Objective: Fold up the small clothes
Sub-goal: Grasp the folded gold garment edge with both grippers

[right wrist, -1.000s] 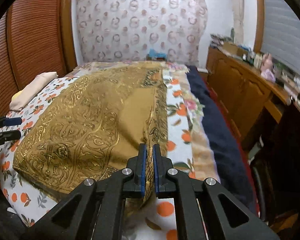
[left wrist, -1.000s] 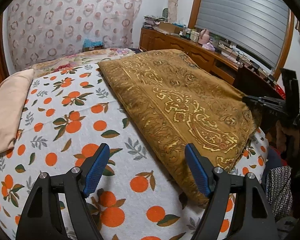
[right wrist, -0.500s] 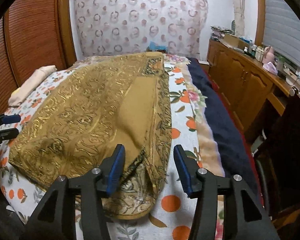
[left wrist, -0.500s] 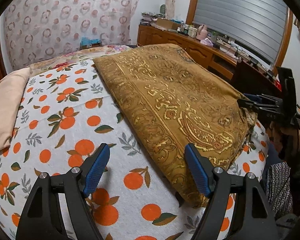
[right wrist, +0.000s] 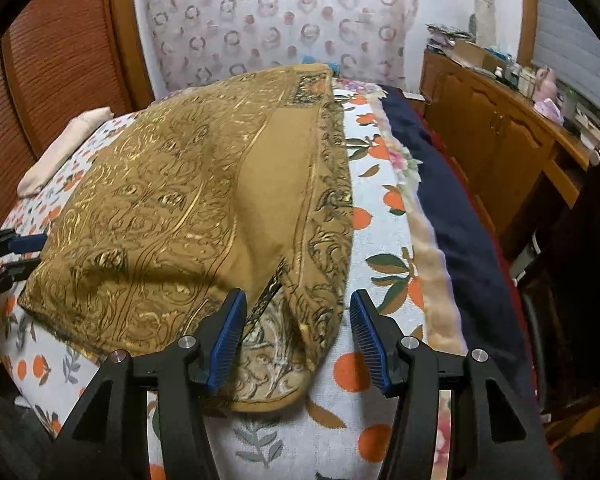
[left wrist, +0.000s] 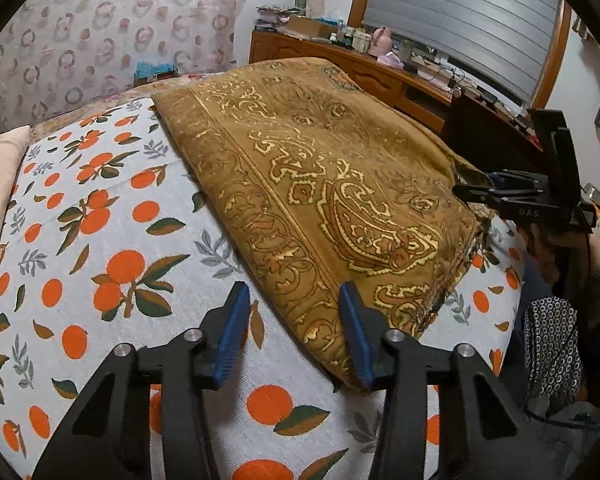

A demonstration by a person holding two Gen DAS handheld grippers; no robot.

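Bedspread (left wrist: 112,248) printed with oranges spread beneath both tools, gold patterned cloth (left wrist: 324,184) laid folded ahead, left gripper (left wrist: 294,334) just narrowed over its edge, right gripper (right wrist: 296,338) parted astride its corner, wooden dresser (right wrist: 496,128) beyond.

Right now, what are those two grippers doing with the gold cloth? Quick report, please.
Right gripper open, corner released beneath. Left gripper open, jaws just closing in over the near edge, not pinching. Gold patterned cloth folded flat on orange-print bedspread. Nothing in the way.
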